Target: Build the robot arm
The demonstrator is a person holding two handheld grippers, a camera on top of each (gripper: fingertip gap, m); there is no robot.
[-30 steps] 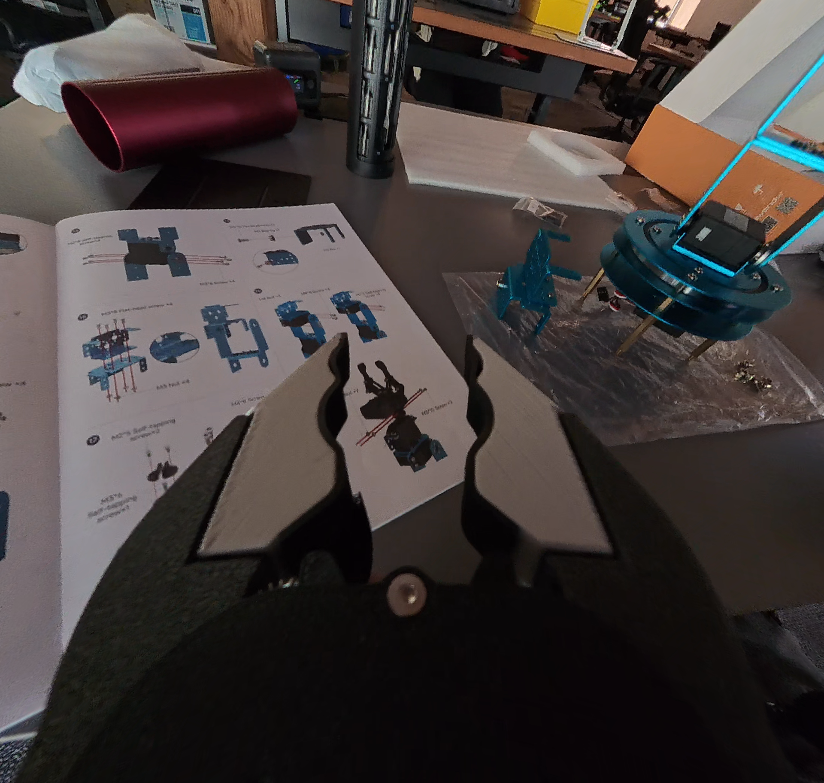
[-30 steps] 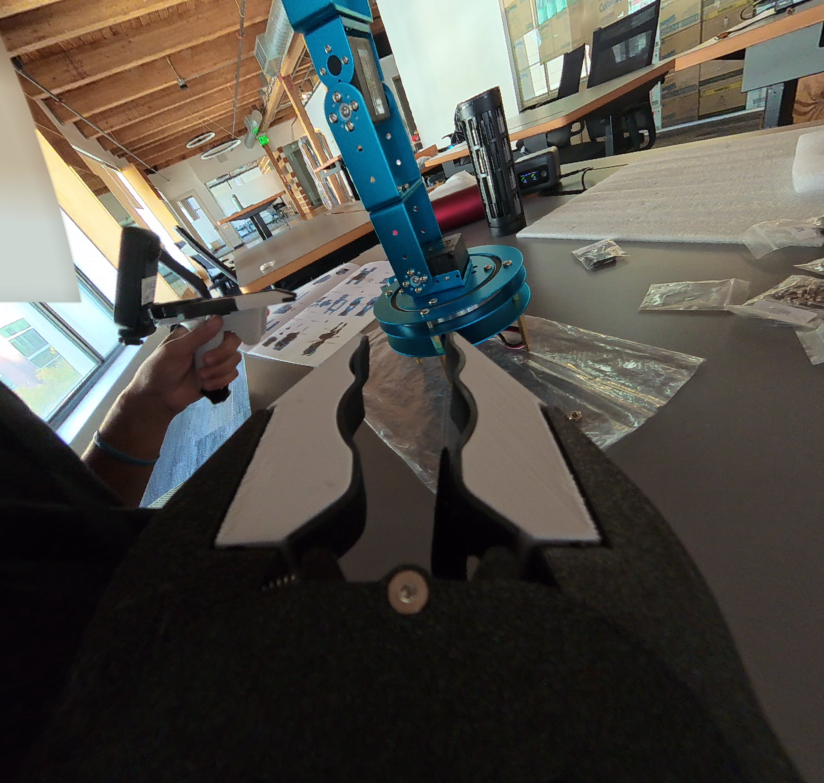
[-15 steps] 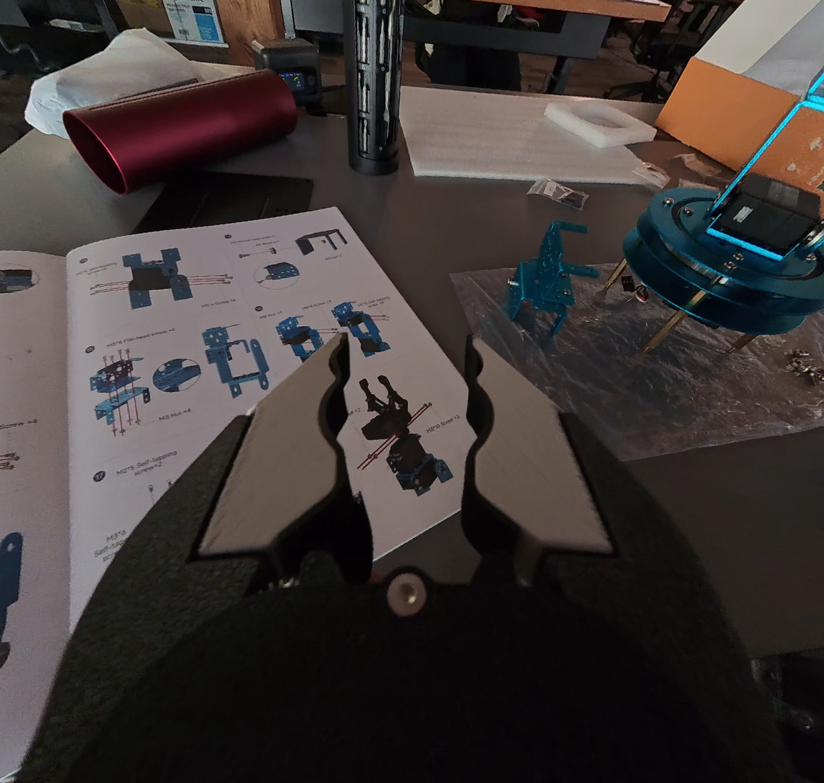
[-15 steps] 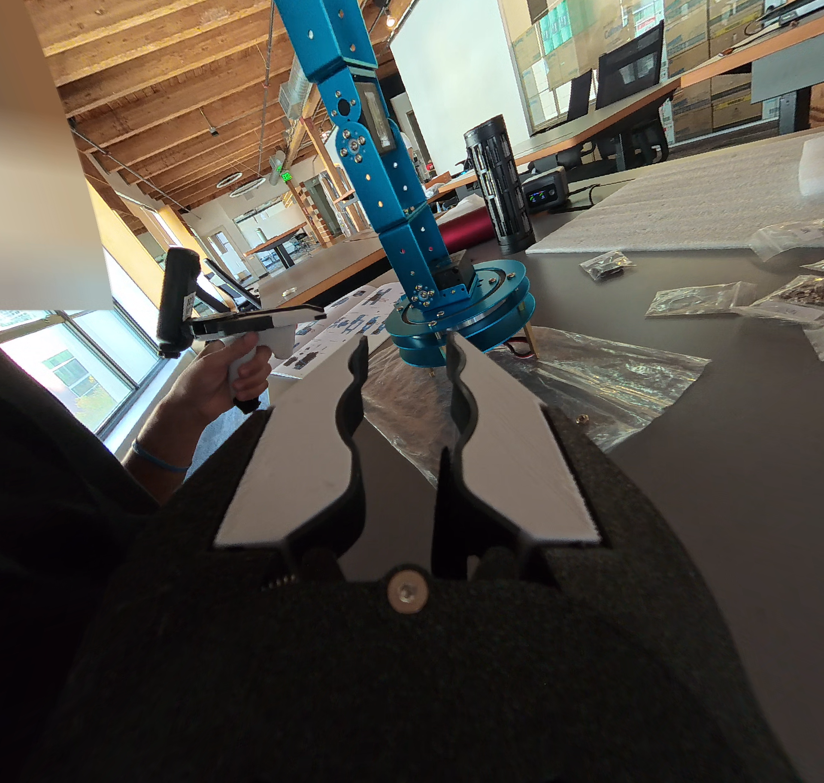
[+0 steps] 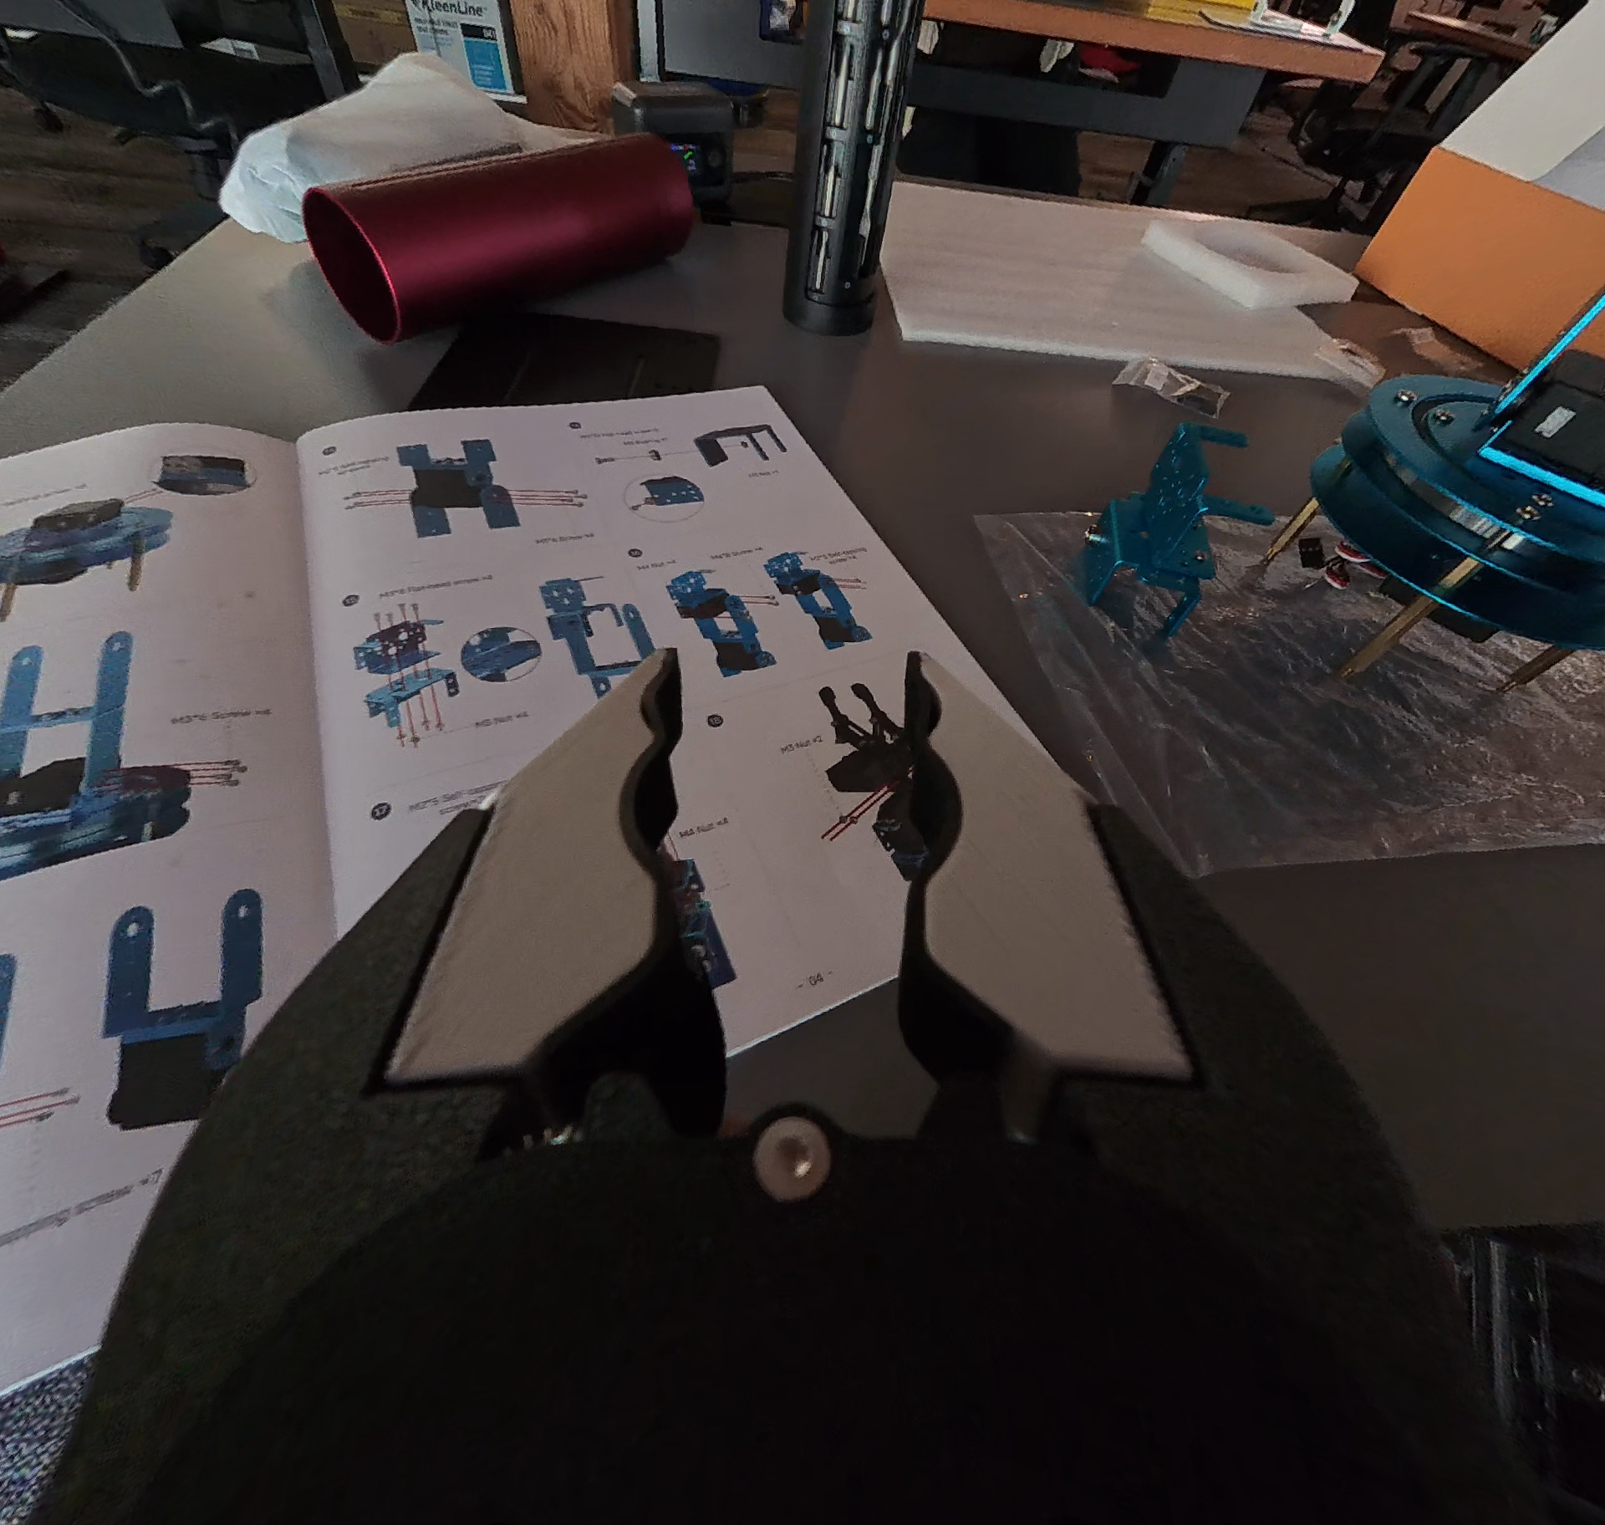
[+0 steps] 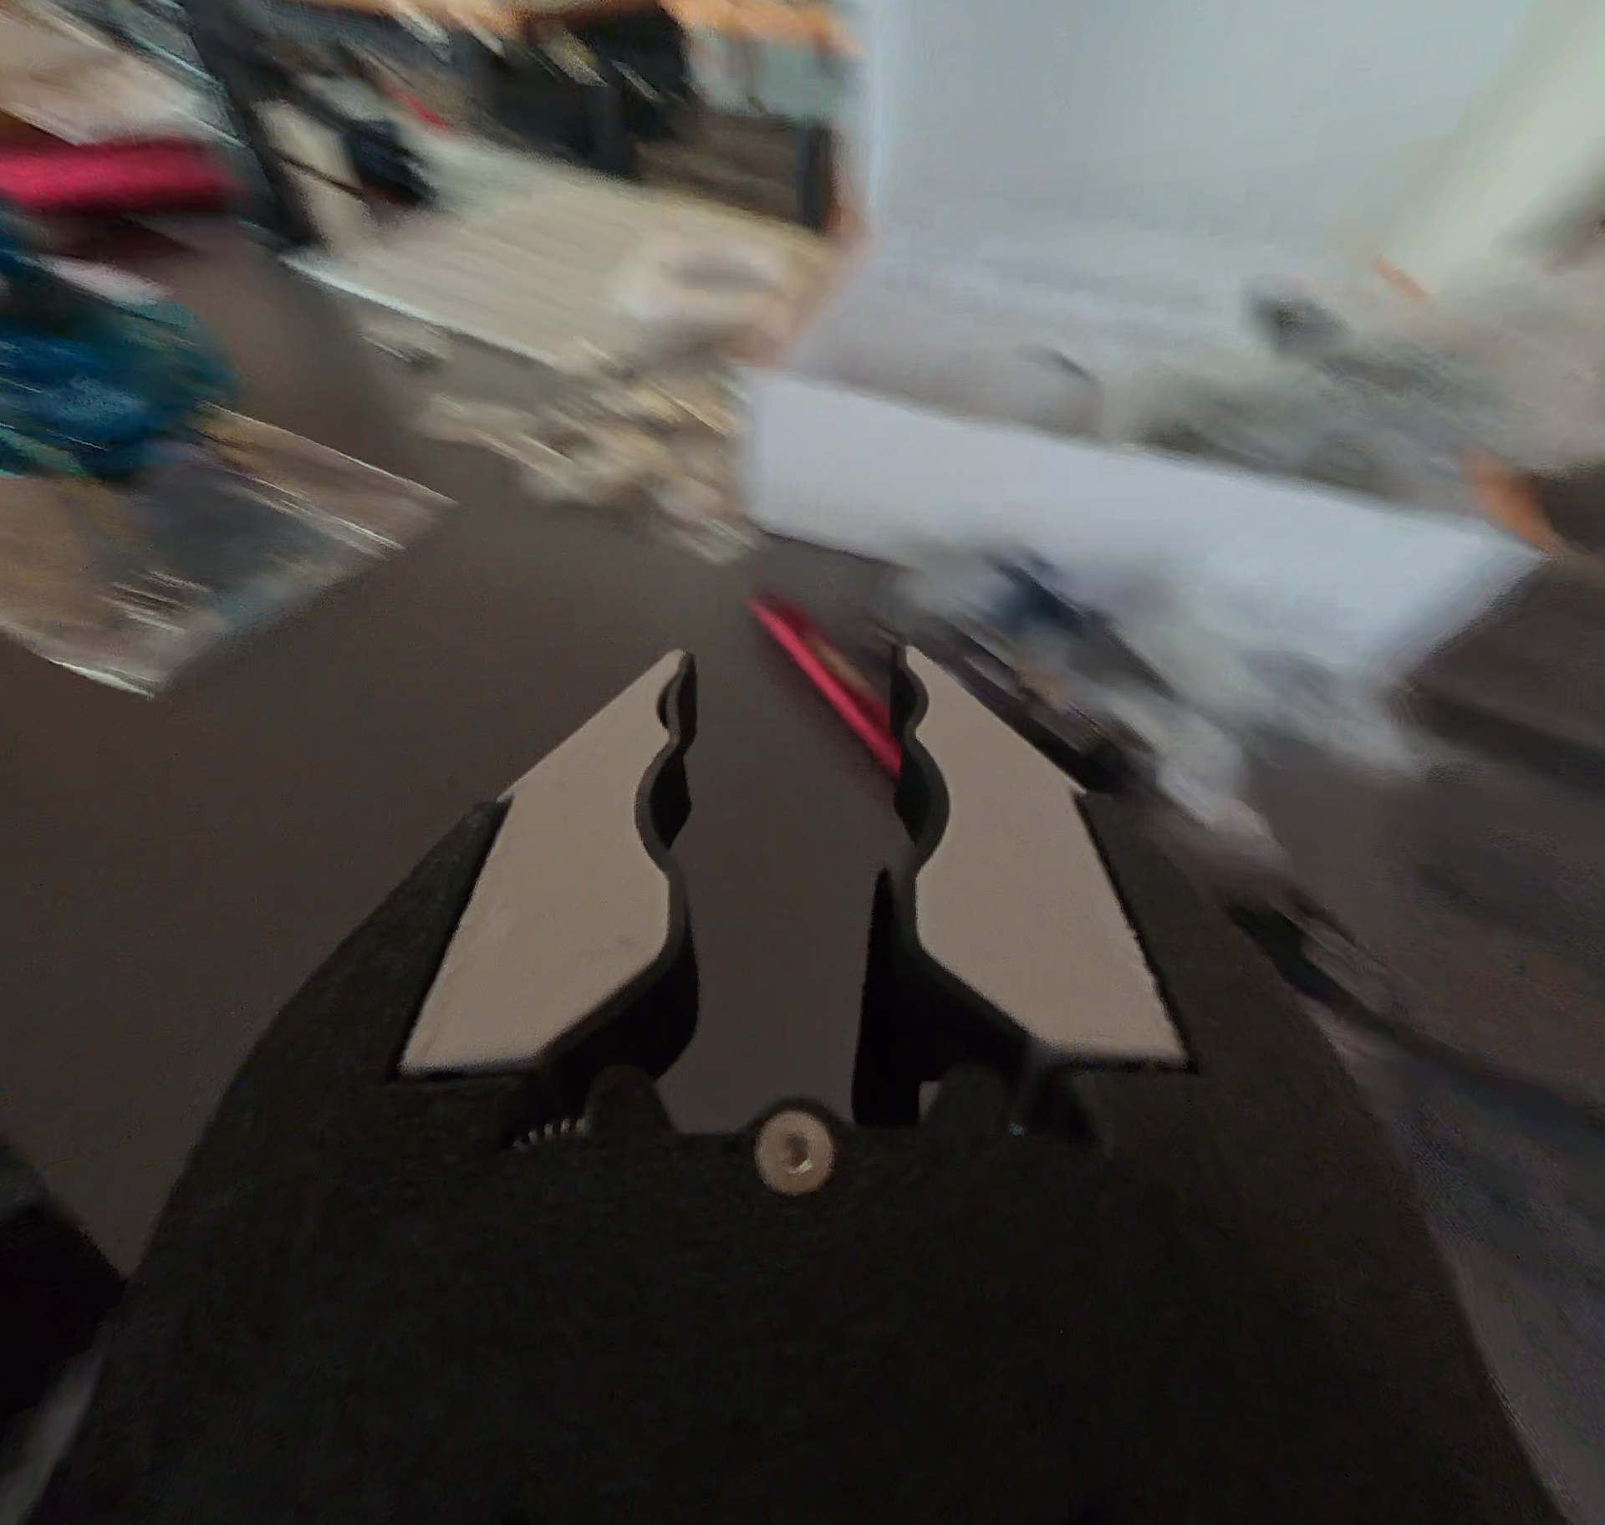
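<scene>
My left gripper (image 5: 790,667) is open and empty, held above the right page of an open instruction booklet (image 5: 486,615) on the grey table. To its right a small blue metal bracket (image 5: 1155,536) and a blue round robot base (image 5: 1468,536) on brass legs stand on a clear plastic sheet (image 5: 1285,728). My right gripper (image 6: 792,665) is open and empty over bare dark table. Its view is badly blurred. A thin red stick-like thing (image 6: 825,684) lies just beyond its right fingertip. The blue base shows as a blur at the far left (image 6: 87,389).
A dark red tube (image 5: 495,232) lies at the back left, a tall black cylinder (image 5: 847,119) stands behind the booklet. White foam sheet (image 5: 1077,285), an orange and white box (image 5: 1494,241) and small bags of parts (image 5: 1168,378) lie at the back right. A white box blurs across the right wrist view (image 6: 1129,528).
My left gripper has shifted left over the booklet, so the blue base sits nearer the right edge. My right gripper has swung fast to the right, away from the blue arm, and now faces the table.
</scene>
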